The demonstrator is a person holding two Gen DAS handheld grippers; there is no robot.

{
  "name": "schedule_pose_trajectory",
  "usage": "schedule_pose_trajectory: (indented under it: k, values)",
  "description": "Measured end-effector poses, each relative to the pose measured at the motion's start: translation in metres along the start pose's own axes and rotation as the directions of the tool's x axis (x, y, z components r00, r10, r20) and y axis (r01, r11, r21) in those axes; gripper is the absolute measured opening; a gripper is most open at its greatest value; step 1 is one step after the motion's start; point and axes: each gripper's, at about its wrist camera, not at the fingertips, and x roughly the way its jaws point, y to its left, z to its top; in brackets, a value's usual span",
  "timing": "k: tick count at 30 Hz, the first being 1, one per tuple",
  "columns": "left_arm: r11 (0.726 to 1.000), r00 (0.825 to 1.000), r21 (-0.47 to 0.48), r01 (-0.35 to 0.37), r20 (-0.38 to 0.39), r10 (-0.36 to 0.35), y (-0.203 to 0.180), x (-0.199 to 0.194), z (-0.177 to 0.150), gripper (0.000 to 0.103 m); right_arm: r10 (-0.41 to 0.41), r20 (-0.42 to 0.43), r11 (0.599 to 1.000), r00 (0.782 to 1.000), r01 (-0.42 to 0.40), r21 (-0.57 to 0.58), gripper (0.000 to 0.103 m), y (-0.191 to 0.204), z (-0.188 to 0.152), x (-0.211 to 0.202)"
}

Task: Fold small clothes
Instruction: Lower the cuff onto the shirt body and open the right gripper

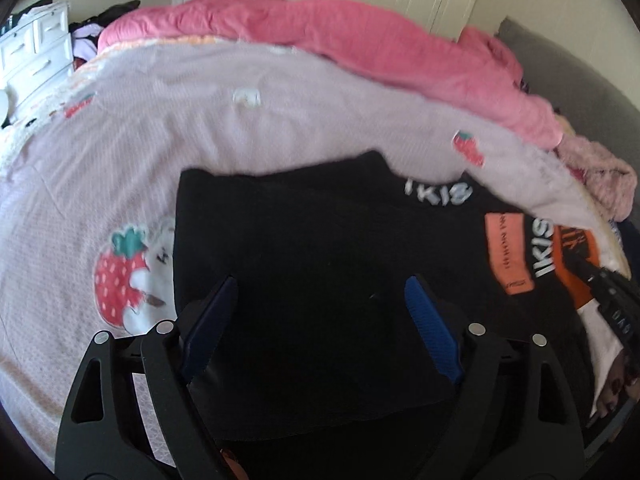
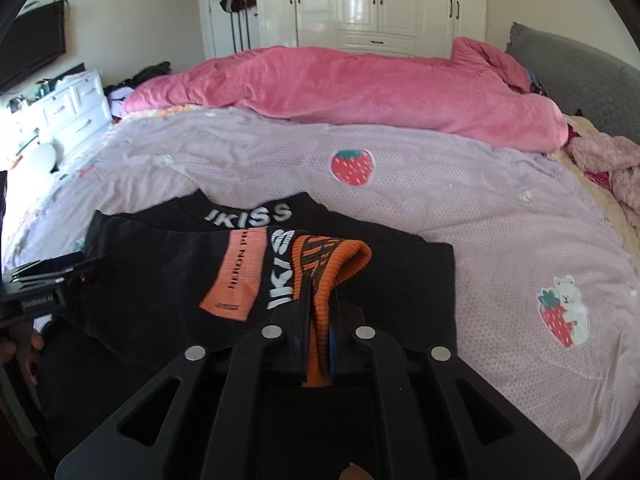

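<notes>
A black garment [image 1: 300, 220] with white "IKISS" lettering and an orange patch lies flat on the lilac strawberry-print sheet [image 1: 120, 160]. My left gripper [image 1: 320, 280] hovers over its plain black part, jaws wide open, blue pads [image 1: 432, 328] clear of the cloth. In the right wrist view the same garment [image 2: 160, 280] stretches left and ahead. My right gripper [image 2: 320, 308] is shut on its orange-and-black striped knitted cuff [image 2: 332, 260], which arches up from between the fingers. The right gripper [image 1: 608, 292] shows at the right edge of the left view, the left gripper [image 2: 40, 280] at the left edge of the right view.
A rumpled pink duvet [image 2: 360, 88] runs across the far side of the bed. A grey headboard cushion [image 2: 580, 76] and fluffy pink clothes [image 2: 608, 168] sit at the right. A white dresser [image 2: 68, 112] stands left, white wardrobes [image 2: 380, 0] behind. A hand [image 1: 616, 392] holds the right gripper.
</notes>
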Motion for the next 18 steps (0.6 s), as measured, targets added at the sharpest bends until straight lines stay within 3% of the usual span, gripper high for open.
schedule_pose_trajectory:
  k: [4,10,14,18]
  values:
    - [1.000,0.999,0.017,-0.011,-0.031,0.012,0.003,0.008,-0.005,0.078,-0.062,-0.035,0.996,0.997,0.064,0.064,0.012,-0.023,-0.005,0.006]
    - [1.000,0.999,-0.022,0.022,0.036,-0.021,0.013,-0.020,0.000,0.078,0.000,0.034,0.988,0.999,-0.005,0.153,0.017,-0.048,-0.005,-0.017]
    - [1.000,0.992,0.011,0.011,0.124,-0.012,0.008,-0.045,0.003,0.063,0.070,0.044,0.991,0.997,-0.075,0.107,0.018,-0.030,-0.004,-0.023]
    - [0.997,0.992,0.039,0.071,0.104,-0.075,-0.008,-0.047,-0.002,0.060,0.127,0.029,0.992,0.992,-0.127,0.010,0.020,0.002,-0.006,-0.021]
